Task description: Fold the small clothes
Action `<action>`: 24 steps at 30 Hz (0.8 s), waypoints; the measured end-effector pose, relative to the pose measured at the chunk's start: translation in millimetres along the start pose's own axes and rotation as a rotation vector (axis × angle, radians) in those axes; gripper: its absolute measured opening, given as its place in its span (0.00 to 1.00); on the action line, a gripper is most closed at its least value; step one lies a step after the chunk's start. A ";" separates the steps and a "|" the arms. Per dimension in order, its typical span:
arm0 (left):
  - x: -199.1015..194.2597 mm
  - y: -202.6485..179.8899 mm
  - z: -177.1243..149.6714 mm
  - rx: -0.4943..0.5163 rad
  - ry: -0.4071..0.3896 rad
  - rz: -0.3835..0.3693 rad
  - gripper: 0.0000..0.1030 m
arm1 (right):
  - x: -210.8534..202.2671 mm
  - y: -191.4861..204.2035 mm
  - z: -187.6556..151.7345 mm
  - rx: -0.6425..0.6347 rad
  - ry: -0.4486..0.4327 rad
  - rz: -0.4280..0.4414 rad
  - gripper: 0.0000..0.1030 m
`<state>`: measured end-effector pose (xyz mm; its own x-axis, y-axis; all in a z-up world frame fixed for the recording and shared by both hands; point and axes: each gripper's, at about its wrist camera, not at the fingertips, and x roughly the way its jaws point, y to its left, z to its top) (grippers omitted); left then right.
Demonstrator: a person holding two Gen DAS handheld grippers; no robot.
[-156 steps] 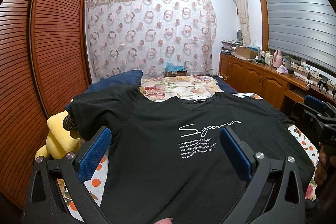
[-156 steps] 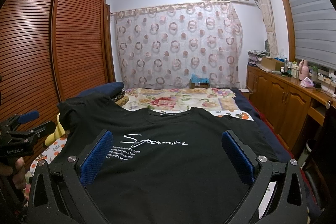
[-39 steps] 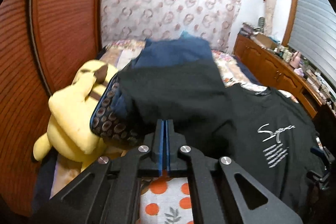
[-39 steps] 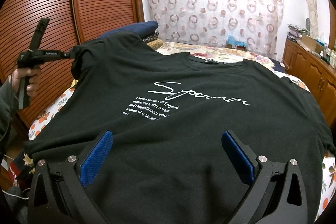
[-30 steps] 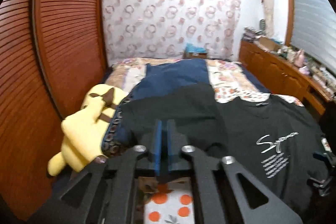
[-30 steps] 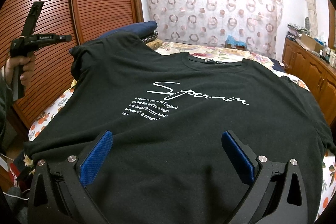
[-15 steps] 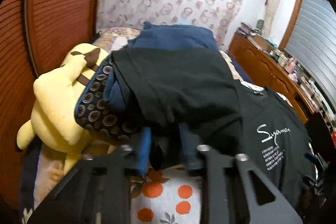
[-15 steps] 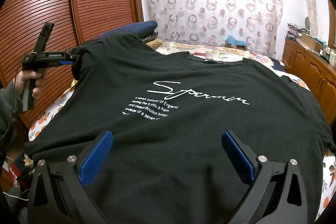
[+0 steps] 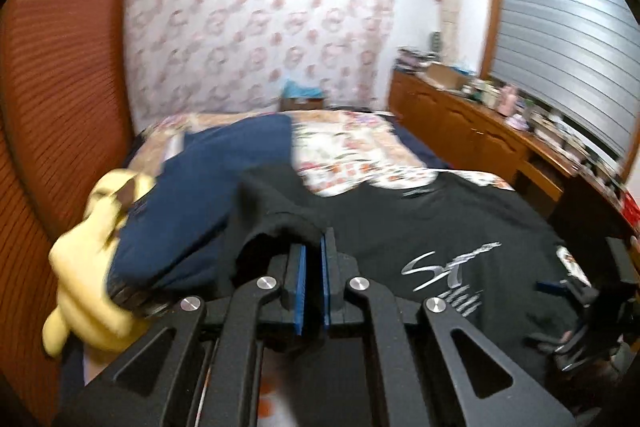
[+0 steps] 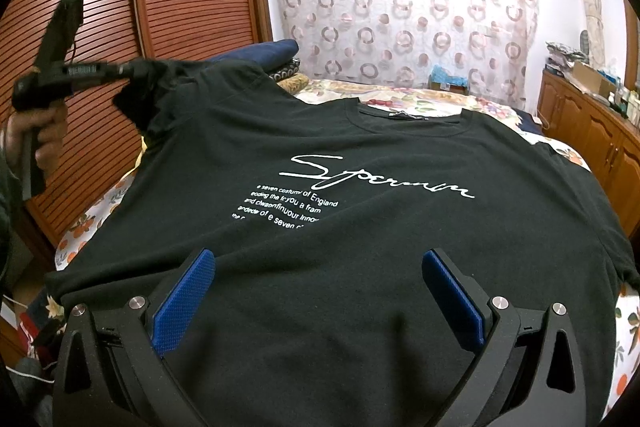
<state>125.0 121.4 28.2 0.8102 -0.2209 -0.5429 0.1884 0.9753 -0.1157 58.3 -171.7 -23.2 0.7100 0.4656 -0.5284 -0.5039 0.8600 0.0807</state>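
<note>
The black cotton T-shirt with white script print [image 10: 360,227] lies spread across the bed [image 10: 420,99]. The left hand-held gripper [image 9: 313,259] has clamped its sleeve [image 10: 148,87] at the bed's left edge, lifted; next, likely carry it inward. The right hand-held gripper [image 10: 316,291] hovers wide open, empty.

black T-shirt [image 10: 360,227] | white script print | flat on bed | one sleeve lifted

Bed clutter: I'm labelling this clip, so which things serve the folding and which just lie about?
In the job:
black T-shirt
left tool, gripping its sleeve
right tool, open

Lying about:
yellow plush toy
navy pillow
flowered bedspread
</note>
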 end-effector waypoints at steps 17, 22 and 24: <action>32.5 -51.2 -34.8 0.080 0.124 -0.018 0.72 | -4.7 -15.1 5.3 0.046 -0.008 0.024 1.00; 32.6 -32.0 -68.0 0.074 0.184 0.041 0.75 | -6.0 -13.3 22.1 -0.010 -0.017 0.042 0.95; 40.6 -26.7 -76.6 0.064 0.215 0.064 0.75 | -1.3 -10.0 32.7 -0.043 -0.020 0.051 0.93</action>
<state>110.4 87.0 -54.5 0.6858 -0.1453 -0.7132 0.1812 0.9831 -0.0261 78.5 -174.1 4.3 0.6923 0.5126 -0.5079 -0.5599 0.8256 0.0701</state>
